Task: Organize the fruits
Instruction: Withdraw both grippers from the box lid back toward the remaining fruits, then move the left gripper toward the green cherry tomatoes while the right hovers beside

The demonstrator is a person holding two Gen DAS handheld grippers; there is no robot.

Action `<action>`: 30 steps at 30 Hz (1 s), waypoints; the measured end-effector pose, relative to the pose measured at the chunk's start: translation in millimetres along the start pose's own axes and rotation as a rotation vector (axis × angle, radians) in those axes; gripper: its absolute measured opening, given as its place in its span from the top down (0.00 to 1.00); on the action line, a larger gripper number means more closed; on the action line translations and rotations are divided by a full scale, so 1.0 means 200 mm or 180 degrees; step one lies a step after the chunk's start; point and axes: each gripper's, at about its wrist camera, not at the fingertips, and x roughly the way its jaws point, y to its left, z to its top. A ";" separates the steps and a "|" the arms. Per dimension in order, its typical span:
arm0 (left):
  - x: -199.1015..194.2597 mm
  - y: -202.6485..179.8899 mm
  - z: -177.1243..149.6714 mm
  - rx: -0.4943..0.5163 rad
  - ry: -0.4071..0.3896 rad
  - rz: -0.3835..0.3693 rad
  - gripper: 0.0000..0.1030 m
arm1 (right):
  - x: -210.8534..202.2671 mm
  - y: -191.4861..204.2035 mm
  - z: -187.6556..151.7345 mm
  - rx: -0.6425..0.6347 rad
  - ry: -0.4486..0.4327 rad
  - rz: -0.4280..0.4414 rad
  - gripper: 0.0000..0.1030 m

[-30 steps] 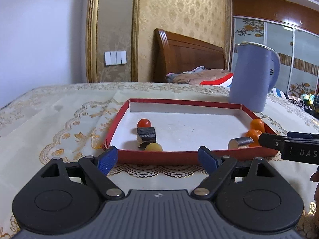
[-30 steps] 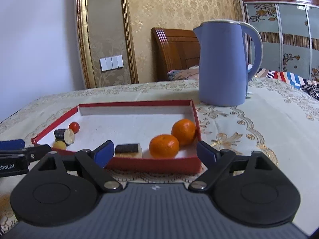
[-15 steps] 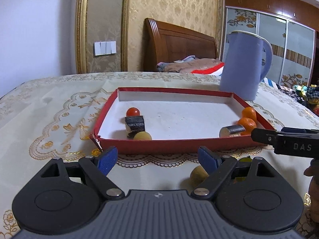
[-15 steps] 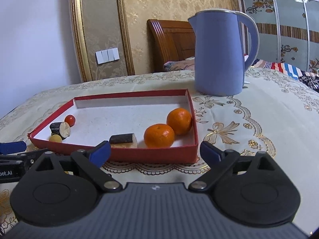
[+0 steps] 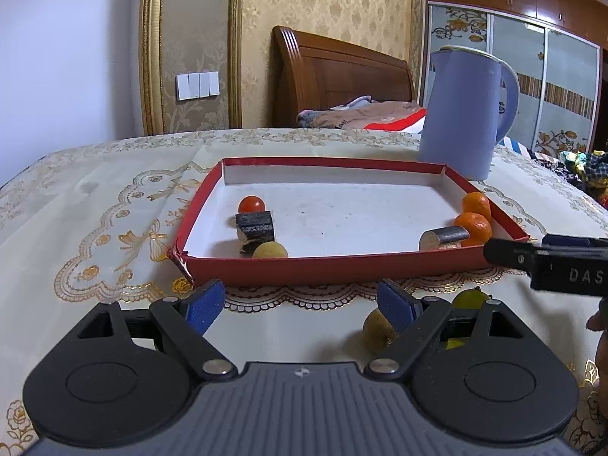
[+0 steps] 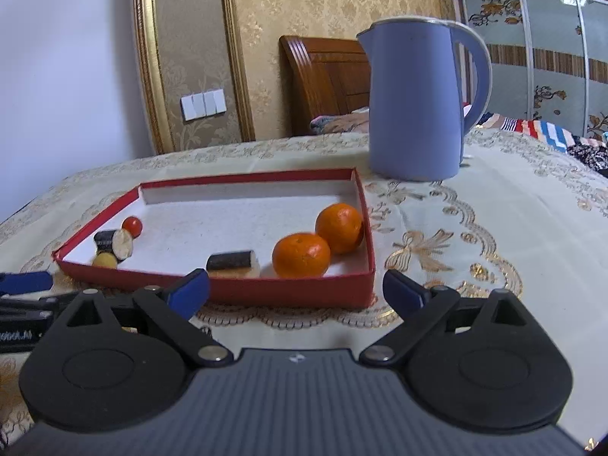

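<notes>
We see counter (image 5: 114, 197), cream embroidered cloth, bedroom | red tray (image 5: 323, 266) centre, two mandarins (image 6: 319, 243) | both grippers' fingers apart, empty.

the middle of the red tray (image 5: 395, 264) is left bare and can be reached over its low front wall. its left front corner is crowded by a tomato (image 5: 251, 204), a dark cylinder piece (image 5: 255, 225) and a yellow ball (image 5: 269, 250); its right side is taken by two oranges (image 6: 319, 241) and a second dark piece (image 6: 232, 263). the far right of the tablecloth (image 6: 513, 209) is blocked by a tall blue kettle (image 6: 416, 98). the cloth left of the tray lies free. near the front edge, two small fruits (image 5: 374, 328) lie beside the left gripper (image 5: 300, 306).
</notes>
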 end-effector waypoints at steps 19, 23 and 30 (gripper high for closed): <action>-0.07 -0.05 -0.05 0.0196 -0.0033 -0.0144 0.15 | 0.02 -0.05 -0.01 0.0191 0.0119 0.0008 0.02; -0.12 -0.10 -0.08 0.0285 -0.0058 -0.0279 0.15 | 0.01 -0.05 -0.01 0.0194 0.0111 0.0004 0.02; -0.17 -0.18 -0.13 0.0423 -0.0047 -0.0383 0.15 | 0.02 -0.06 -0.01 0.0223 0.0124 0.0005 0.02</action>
